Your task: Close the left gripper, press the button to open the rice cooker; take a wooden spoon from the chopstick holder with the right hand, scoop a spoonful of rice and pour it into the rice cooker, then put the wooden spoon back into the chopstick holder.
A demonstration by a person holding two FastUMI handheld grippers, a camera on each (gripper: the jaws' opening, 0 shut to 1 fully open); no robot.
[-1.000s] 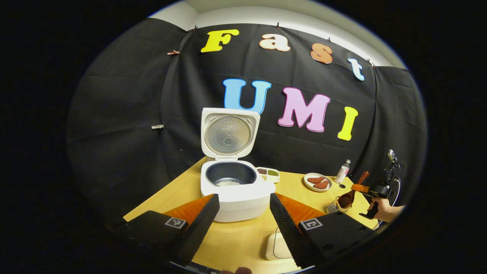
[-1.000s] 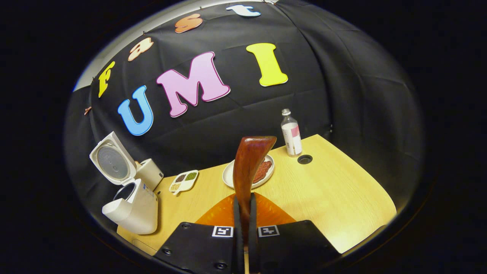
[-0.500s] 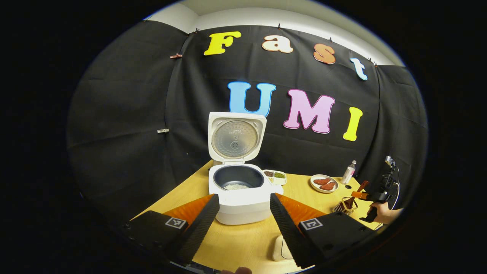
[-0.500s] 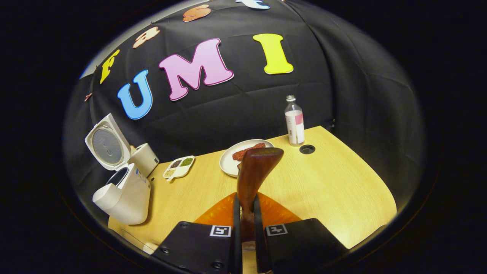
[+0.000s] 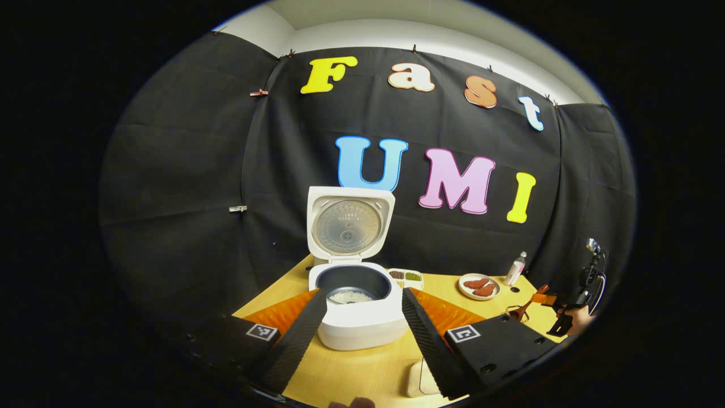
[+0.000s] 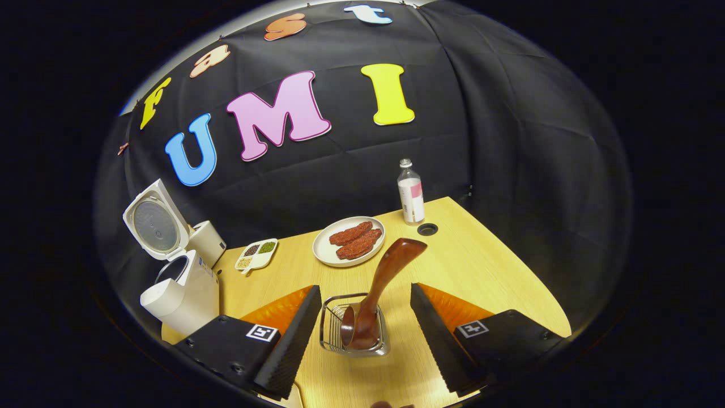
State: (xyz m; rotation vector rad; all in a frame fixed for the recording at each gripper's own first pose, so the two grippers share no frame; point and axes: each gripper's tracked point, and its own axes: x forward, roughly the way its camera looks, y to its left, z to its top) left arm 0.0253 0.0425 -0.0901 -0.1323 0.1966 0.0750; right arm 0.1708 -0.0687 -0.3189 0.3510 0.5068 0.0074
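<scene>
Black cloth wall behind a light wood counter (image 5: 362, 374).

Left gripper view: the left gripper (image 5: 362, 334) has its jaws wide open, nothing between them, hovering over the near part of the counter. Just beyond the jaws stands the white rice cooker (image 5: 359, 326), lid (image 5: 349, 224) upright and open, white rice (image 5: 351, 296) lying in the dark inner pot. To its far right: a small divided dish (image 5: 406, 276) of grains, then a plate (image 5: 478, 286) with reddish-brown pieces, then a bottle (image 5: 514, 268). At far right the right gripper (image 5: 558, 303), held in a hand (image 5: 578, 323), sits beside the wooden spoon (image 5: 524, 309).

Right gripper view: the right gripper (image 6: 365, 334) has its jaws spread open, touching nothing. Between them on the counter (image 6: 493, 283) stands the wire chopstick holder (image 6: 354, 331). The wooden spoon (image 6: 379, 294) stands inside it, bowl down, handle leaning up and to the right. Beyond it: plate (image 6: 348, 249), bottle (image 6: 410, 195), a round hole (image 6: 427, 229) in the counter. At left: divided dish (image 6: 256, 255) and open rice cooker (image 6: 181, 289).
</scene>
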